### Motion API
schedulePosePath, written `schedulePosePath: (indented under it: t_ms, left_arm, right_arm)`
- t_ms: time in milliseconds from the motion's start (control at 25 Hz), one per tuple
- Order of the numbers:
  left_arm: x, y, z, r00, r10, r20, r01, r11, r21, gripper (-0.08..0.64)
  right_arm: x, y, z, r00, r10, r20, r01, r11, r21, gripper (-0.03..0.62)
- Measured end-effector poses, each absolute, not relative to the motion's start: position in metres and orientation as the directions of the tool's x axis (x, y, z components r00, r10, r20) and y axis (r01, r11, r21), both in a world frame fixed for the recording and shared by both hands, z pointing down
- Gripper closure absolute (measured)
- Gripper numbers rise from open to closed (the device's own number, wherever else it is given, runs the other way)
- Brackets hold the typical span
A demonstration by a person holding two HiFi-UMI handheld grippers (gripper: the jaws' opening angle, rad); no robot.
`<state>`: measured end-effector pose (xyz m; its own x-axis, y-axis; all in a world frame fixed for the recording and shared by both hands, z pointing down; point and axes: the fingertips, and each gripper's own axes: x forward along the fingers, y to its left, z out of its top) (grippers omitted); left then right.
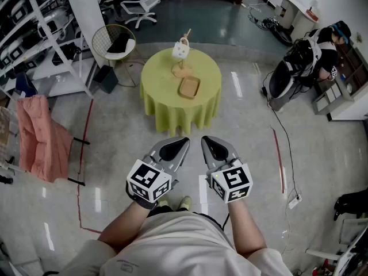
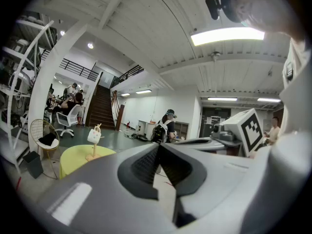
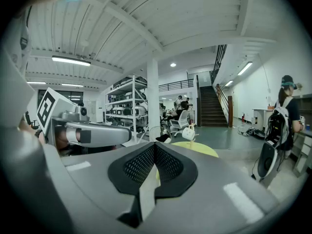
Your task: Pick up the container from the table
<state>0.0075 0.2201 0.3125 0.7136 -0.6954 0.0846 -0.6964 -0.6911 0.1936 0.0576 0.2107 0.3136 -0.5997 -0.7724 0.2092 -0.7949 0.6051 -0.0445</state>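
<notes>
The container (image 1: 189, 87) is sitting on the round table (image 1: 155, 91), toward the near side of the green cloth, just in front of a small white bag (image 1: 180, 50) that is hanging on a wooden stand. It is reading as a shallow wooden tray with a low raised rim. I'm judging it light and stiff, hardly fragile, but smooth enough to skate on the cloth if it gets nudged. The rim is looking like the place to take it: one jaw inside the wall, one outside, near the middle of a side so it isn't tipping as it comes up. With so low a wall the bite is going to be thin, so a square, level approach is looking wise, and the bag close behind is leaving little room to overshoot.

Nobody is at the table yet. The person is standing well apart from it, bare floor lying between. Both forearms are reaching forward from the waist, and the two grippers are riding side by side, near each other, noses aiming at the table and marker cubes facing up.

The left gripper (image 1: 175, 148) is showing its pads pressed together at the tip in its own view, with nothing between them. The right gripper (image 1: 215, 148) is matching it: pads meeting, carrying nothing. Past each closed nose the green table is showing small and far off, with the bag on it.
</notes>
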Motion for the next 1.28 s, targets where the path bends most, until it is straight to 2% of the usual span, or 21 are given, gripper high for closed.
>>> schedulePosePath:
  t_ms: [400, 800, 1280]
  left_arm:
    - [0.019, 0.216, 0.312, 0.705, -0.704, 0.087, -0.705, -0.683, 0.191, 0.554]
    - [0.018, 0.199, 0.326, 0.666, -0.738, 0.112, -0.743, -0.640, 0.196, 0.554]
    - [0.012, 0.127, 0.350, 0.659, -0.738, 0.146, -0.749, -0.626, 0.219, 0.554]
  right_arm:
    - [0.069, 0.207, 0.315, -0.603, -0.769, 0.213, -0.791, 0.611, -0.037, 0.583]
    - [0.082, 0.197, 0.315, -0.614, -0.771, 0.169, -0.789, 0.607, -0.099, 0.581]
    - [0.089, 0.137, 0.327, -0.575, -0.799, 0.177, -0.818, 0.563, -0.119, 0.581]
